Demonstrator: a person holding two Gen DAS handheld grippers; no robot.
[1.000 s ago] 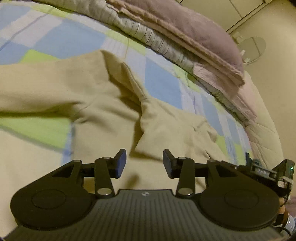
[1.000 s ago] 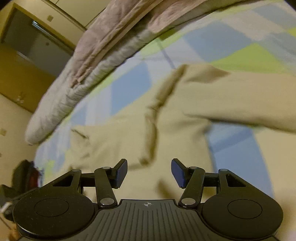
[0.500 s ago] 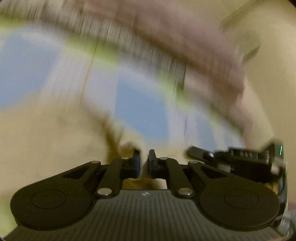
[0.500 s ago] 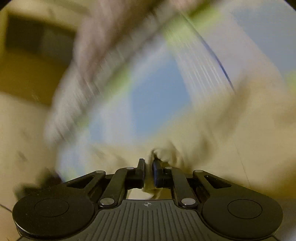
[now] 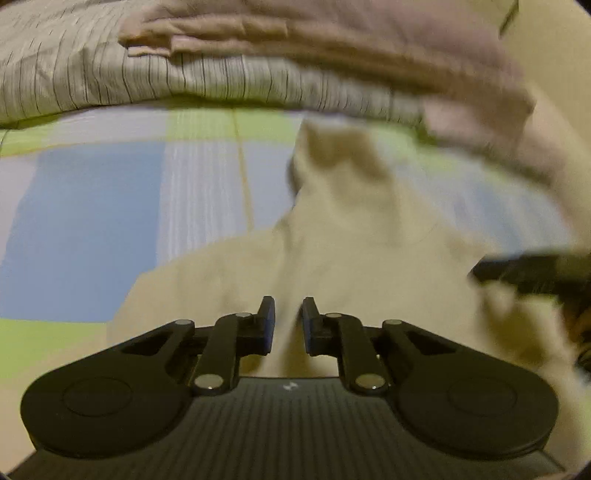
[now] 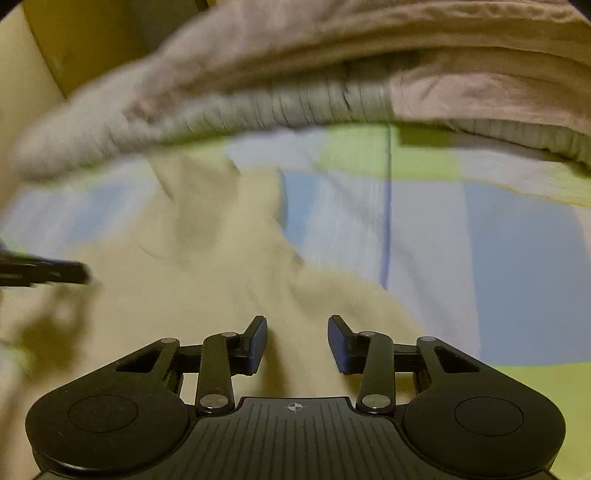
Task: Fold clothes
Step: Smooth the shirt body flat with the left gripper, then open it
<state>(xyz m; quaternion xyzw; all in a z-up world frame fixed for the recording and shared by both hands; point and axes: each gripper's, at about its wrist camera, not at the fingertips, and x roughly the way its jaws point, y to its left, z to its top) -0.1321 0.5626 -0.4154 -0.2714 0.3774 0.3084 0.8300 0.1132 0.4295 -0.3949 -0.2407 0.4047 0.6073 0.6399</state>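
Observation:
A cream garment [image 5: 351,229] lies spread on a bed sheet [image 5: 85,229] checked in blue, green and white. One narrow part of it reaches toward the far blankets. My left gripper [image 5: 289,317] is shut on a raised fold of the garment, with a ridge of cloth pinched between its pads. In the right wrist view the same garment [image 6: 207,280] runs under my right gripper [image 6: 297,332]. Its jaws are opening and the cloth lies loose between them, not pressed. Each gripper shows as a dark blur at the edge of the other's view.
A folded grey striped blanket [image 5: 184,77] with a pink one [image 5: 332,33] on top lies across the far side of the bed. It appears again in the right wrist view [image 6: 314,103]. A pale wall and a wooden panel [image 6: 92,40] stand beyond.
Both grippers went from open to closed on the cream garment and swung with it toward the blankets. The right gripper's jaws have since spread apart, while the left's stay close together on the cloth.

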